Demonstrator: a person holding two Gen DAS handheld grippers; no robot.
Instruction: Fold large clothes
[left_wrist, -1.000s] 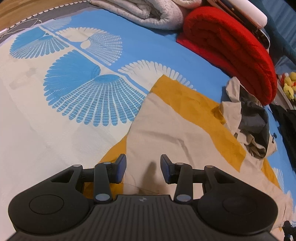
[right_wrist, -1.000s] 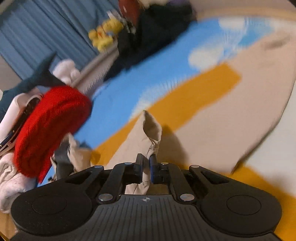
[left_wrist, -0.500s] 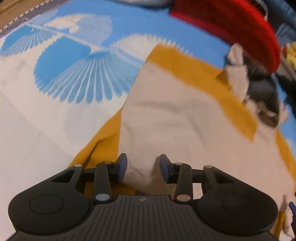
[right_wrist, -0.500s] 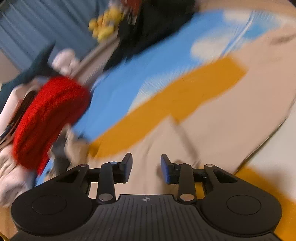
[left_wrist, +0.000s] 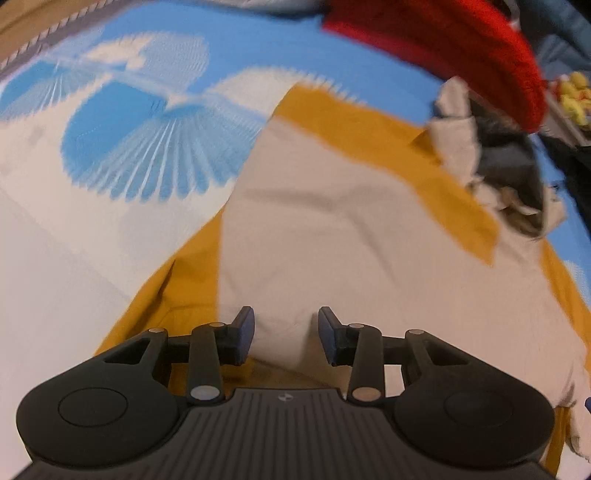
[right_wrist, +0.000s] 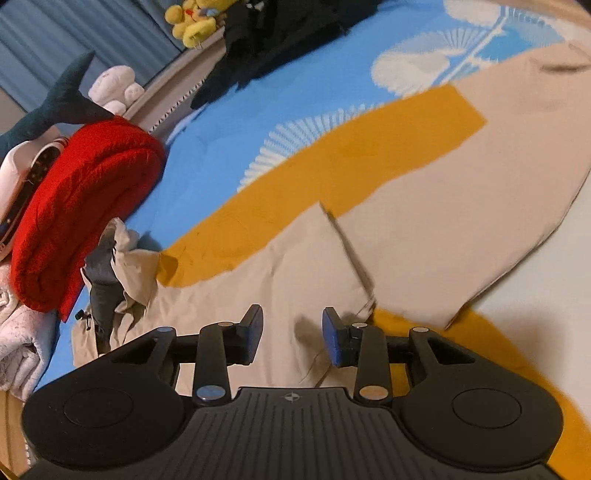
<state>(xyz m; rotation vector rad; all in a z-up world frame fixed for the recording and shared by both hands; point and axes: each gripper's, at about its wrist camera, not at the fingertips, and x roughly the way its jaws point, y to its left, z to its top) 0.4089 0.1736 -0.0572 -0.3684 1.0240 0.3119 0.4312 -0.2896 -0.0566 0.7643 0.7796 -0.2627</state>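
A large beige and mustard-yellow garment (left_wrist: 332, 229) lies spread on a blue and white patterned bed cover (left_wrist: 122, 122). Its hood, beige with a grey lining (left_wrist: 502, 173), is crumpled at the far right. My left gripper (left_wrist: 286, 330) is open and empty just above the garment's near beige edge. In the right wrist view the same garment (right_wrist: 424, 206) lies flat with a beige flap folded over it. My right gripper (right_wrist: 293, 332) is open and empty just above the beige cloth, with the flap's edge by its right finger (right_wrist: 332, 339).
A rolled red blanket (left_wrist: 454, 48) lies beyond the hood, also in the right wrist view (right_wrist: 77, 206). A pale grey towel (right_wrist: 18, 332), a dark shark plush (right_wrist: 55, 110), yellow plush toys (right_wrist: 195, 18) and dark clothes (right_wrist: 280, 40) line the bed's far side.
My right gripper has opened and let go of the beige cloth fold, which now lies flat. My left gripper stayed open and moved forward over the garment.
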